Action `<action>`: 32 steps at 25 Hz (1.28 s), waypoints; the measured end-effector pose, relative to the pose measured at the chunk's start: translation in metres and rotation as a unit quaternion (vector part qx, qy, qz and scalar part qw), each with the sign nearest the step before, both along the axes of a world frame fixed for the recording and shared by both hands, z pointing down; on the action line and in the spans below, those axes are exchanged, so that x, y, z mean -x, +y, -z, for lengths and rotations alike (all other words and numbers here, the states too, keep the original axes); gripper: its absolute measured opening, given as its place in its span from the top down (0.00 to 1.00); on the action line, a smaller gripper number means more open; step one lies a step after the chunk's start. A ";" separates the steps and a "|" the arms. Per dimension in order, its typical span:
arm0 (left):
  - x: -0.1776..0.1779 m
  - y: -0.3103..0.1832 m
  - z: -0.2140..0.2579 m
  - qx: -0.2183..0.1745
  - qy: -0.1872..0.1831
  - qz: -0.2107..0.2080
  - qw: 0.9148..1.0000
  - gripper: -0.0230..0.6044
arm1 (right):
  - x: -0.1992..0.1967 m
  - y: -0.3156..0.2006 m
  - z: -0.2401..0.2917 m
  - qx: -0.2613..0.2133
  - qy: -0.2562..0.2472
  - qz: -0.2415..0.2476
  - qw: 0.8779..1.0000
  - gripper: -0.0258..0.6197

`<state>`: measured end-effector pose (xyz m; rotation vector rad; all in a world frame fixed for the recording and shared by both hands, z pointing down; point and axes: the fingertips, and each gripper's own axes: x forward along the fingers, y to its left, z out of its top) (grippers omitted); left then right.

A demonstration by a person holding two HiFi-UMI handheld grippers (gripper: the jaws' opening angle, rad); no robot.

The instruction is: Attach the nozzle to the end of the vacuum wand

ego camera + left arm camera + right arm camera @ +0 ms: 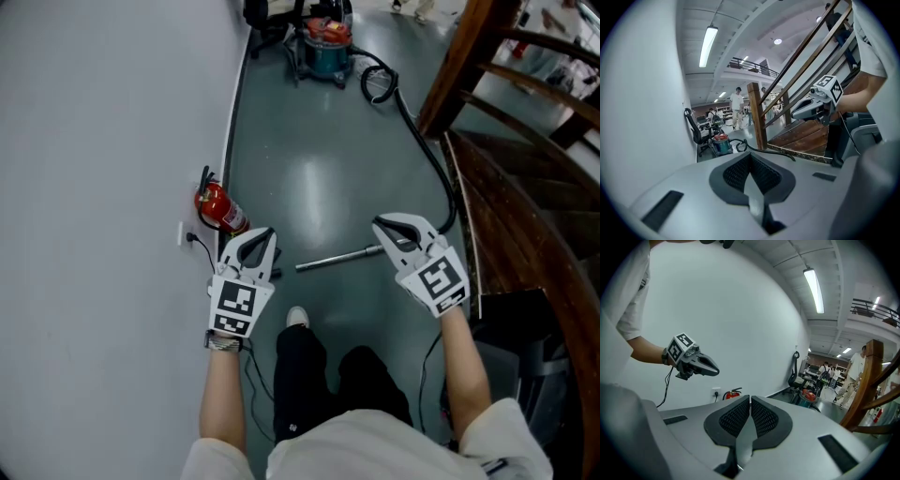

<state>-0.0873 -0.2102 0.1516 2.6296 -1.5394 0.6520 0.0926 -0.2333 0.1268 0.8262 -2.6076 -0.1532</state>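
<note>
The metal vacuum wand [339,258] lies on the grey-green floor between my two grippers. Both are held above it in the air. My left gripper [266,233] is shut and empty, to the left of the wand's near end. My right gripper [379,224] is also shut and empty, over the wand's right end. In the left gripper view the pads [750,172] meet with nothing between them, and the right gripper [816,101] shows beyond. The right gripper view shows the same closed pads [751,416] and the left gripper [692,360]. I make out no nozzle.
A teal and red vacuum cleaner [328,45] stands far down the floor, its black hose [433,159] running along the wooden staircase [525,206] on the right. A red fire extinguisher [217,208] leans by the white wall [94,187]. The person's shoe [297,318] is just below the wand.
</note>
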 end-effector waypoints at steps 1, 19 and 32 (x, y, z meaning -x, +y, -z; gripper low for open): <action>0.001 -0.001 -0.007 0.000 0.000 0.002 1.000 0.97 | 0.000 -0.001 -0.007 0.002 -0.002 0.000 1.000 0.91; 0.024 -0.019 -0.155 0.018 0.001 0.016 1.000 0.97 | 0.012 -0.017 -0.153 0.016 -0.004 0.011 1.000 0.91; 0.028 -0.017 -0.265 -0.005 -0.013 0.032 0.999 0.97 | -0.005 -0.010 -0.255 -0.015 -0.019 0.010 1.000 0.91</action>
